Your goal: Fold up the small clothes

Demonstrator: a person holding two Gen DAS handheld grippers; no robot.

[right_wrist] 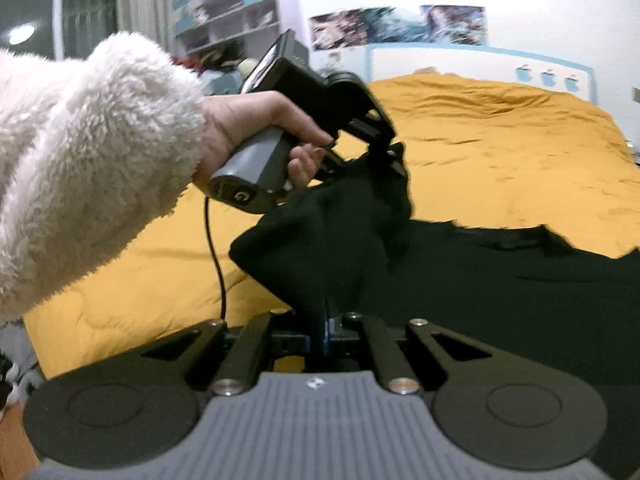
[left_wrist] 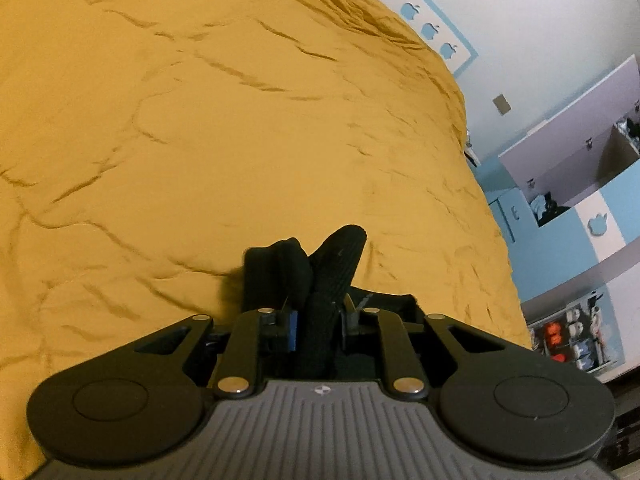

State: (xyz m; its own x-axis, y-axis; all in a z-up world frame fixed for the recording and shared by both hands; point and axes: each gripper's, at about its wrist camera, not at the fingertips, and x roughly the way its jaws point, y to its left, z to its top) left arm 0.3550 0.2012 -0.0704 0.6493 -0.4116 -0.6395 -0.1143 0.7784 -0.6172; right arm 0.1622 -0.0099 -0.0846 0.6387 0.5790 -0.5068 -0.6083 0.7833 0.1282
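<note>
- Low in the left wrist view, the left gripper (left_wrist: 316, 320) has its jaws drawn narrow and clamped on a bunch of the black garment (left_wrist: 316, 276), which stands up between them in thick folds at lower centre.
- Behind the cloth, a mustard-yellow bedspread (left_wrist: 200, 120) fills most of the frame, wrinkled all over.
- Along the right edge, tilted by the lens, run a white and pale blue wall (left_wrist: 540, 40) with small blue apple shapes and some shelves (left_wrist: 580, 160) holding small items too blurred to name.
- At lower centre of the right wrist view, the right gripper (right_wrist: 324, 330) is fully closed, pinching a fold of the black garment (right_wrist: 480, 300) that rises in a cone from its jaws.
- From there the garment spreads flat over the bedspread (right_wrist: 500, 140) across the right half of the frame.
- Left of centre, a hand (right_wrist: 256, 128) in a fluffy white sleeve (right_wrist: 88, 160) grips the grey handle of the left gripper (right_wrist: 394, 160), whose jaws hold a raised bunch of the same garment clear of the bed.
- A thin black cable (right_wrist: 216, 256) hangs down from that handle.
- Top of the frame shows posters (right_wrist: 400, 26) on the white wall, cluttered shelves (right_wrist: 224, 12) and a dark window (right_wrist: 48, 16) at upper left.
</note>
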